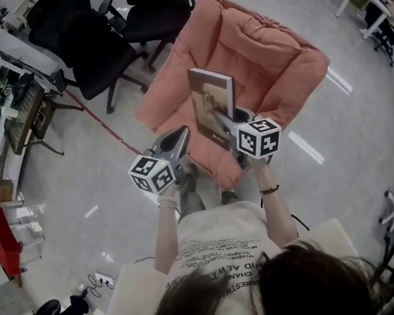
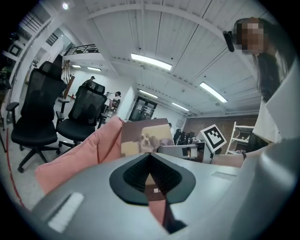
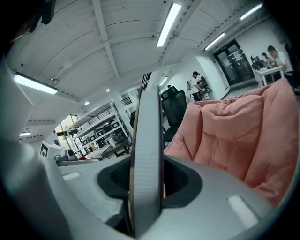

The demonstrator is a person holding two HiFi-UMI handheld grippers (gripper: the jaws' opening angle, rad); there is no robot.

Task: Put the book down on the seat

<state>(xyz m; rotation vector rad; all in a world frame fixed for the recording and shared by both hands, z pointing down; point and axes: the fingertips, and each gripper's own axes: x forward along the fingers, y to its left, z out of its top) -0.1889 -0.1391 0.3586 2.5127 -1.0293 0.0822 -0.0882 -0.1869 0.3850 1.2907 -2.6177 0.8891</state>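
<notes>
Right gripper (image 1: 230,120): my jaws clamped on brown picture-cover book (image 1: 211,102), upright, above salmon-pink padded seat (image 1: 258,50). Left gripper (image 1: 180,135): jaws together, empty, near-left of book. Best approach, I judge: tilt book flat, lower to cushion centre, release once resting.

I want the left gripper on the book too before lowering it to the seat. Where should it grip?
Probably the free long edge of the book, opposite the edge the right gripper clamps. Bring the left gripper in from the left, jaws opened to straddle the thin edge. The book stands upright over the seat with that edge nearest.
</notes>
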